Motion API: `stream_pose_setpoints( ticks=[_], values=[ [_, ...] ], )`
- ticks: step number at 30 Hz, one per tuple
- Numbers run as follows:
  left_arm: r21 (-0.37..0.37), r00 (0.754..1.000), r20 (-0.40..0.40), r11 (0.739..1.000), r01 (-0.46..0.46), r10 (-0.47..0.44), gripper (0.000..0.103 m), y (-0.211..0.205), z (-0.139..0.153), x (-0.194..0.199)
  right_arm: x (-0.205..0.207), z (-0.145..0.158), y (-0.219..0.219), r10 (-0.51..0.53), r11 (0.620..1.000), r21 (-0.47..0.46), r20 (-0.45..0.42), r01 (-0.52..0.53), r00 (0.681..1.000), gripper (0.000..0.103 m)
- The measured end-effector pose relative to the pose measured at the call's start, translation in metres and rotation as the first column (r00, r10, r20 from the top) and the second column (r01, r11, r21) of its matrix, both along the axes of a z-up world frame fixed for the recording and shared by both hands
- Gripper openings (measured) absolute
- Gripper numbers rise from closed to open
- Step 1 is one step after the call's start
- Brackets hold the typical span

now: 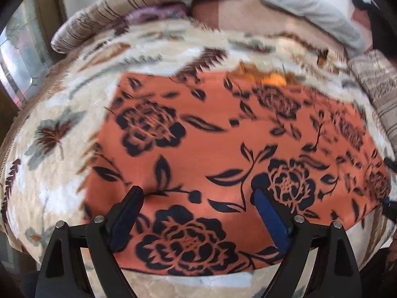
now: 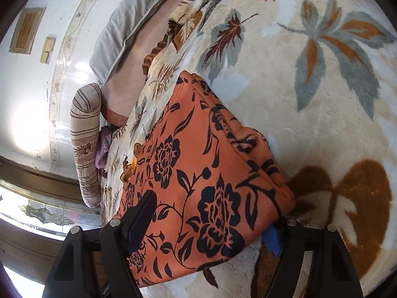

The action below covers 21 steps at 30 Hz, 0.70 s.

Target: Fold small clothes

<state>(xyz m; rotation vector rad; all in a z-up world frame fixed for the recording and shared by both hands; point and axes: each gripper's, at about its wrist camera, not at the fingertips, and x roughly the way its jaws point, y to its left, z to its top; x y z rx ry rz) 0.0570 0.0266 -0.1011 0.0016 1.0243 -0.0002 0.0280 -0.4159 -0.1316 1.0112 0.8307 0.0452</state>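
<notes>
An orange garment [image 1: 223, 149] with dark blue flowers lies flat on a cream blanket with a leaf pattern [image 1: 62, 186]. In the left wrist view my left gripper [image 1: 198, 195] hangs over the garment's near part, jaws wide apart, with nothing pinched between the blue pads [image 1: 269, 213]. In the right wrist view the same garment [image 2: 198, 161] shows a folded, layered edge on the right. My right gripper [image 2: 211, 219] stands open astride its near corner. One finger [image 2: 145, 208] is over the cloth, and the other's blue pad [image 2: 273, 239] peeks out from beneath the edge.
A striped bolster [image 1: 99, 17] and a grey pillow [image 1: 310, 7] lie at the far side of the bed. Another striped cushion [image 1: 377, 94] sits at the right. A tiled wall [image 2: 37, 74] and a window [image 2: 37, 211] border the bed. The leafy blanket [image 2: 322, 87] spreads wide to the right.
</notes>
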Motion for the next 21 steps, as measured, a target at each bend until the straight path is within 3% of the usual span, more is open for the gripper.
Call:
stream_pose_setpoints(
  ticks=[7, 12, 14, 15, 17, 19, 21],
  values=[
    [-0.015, 0.999, 0.038, 1.000, 0.003, -0.002, 0.091, -0.002, 0.005, -0.005, 0.007, 0.002, 0.005, 0.006, 1.000, -0.027, 0.001, -0.006, 1.000, 0.080],
    [-0.009, 1.000, 0.010, 1.000, -0.005, 0.005, 0.095, 0.000, -0.005, 0.000, 0.011, 0.003, 0.008, 0.011, 0.998, -0.067, -0.005, -0.011, 1.000, 0.078],
    [-0.036, 1.000, 0.026, 0.999, -0.008, 0.009, 0.095, 0.002, 0.002, -0.003, 0.014, 0.008, 0.012, 0.030, 0.994, -0.105, -0.001, -0.030, 1.000, 0.056],
    [-0.046, 0.999, 0.048, 0.999, -0.009, 0.011, 0.095, 0.003, 0.005, -0.005, 0.016, 0.009, 0.014, 0.045, 0.990, -0.135, -0.016, -0.047, 0.999, 0.038],
    [-0.046, 0.997, 0.071, 0.999, -0.007, 0.010, 0.095, 0.003, 0.007, -0.007, 0.020, 0.005, 0.016, 0.043, 0.986, -0.157, -0.045, -0.049, 0.998, 0.038],
    [-0.040, 1.000, 0.015, 0.999, 0.003, -0.002, 0.095, 0.002, -0.007, -0.001, 0.020, 0.000, 0.015, 0.025, 0.989, -0.142, -0.057, -0.033, 0.998, 0.040],
    [0.010, 1.000, 0.013, 1.000, 0.028, -0.028, 0.100, -0.003, -0.016, 0.000, 0.021, 0.000, 0.017, 0.017, 0.990, -0.141, -0.044, -0.023, 0.999, 0.051]
  ],
)
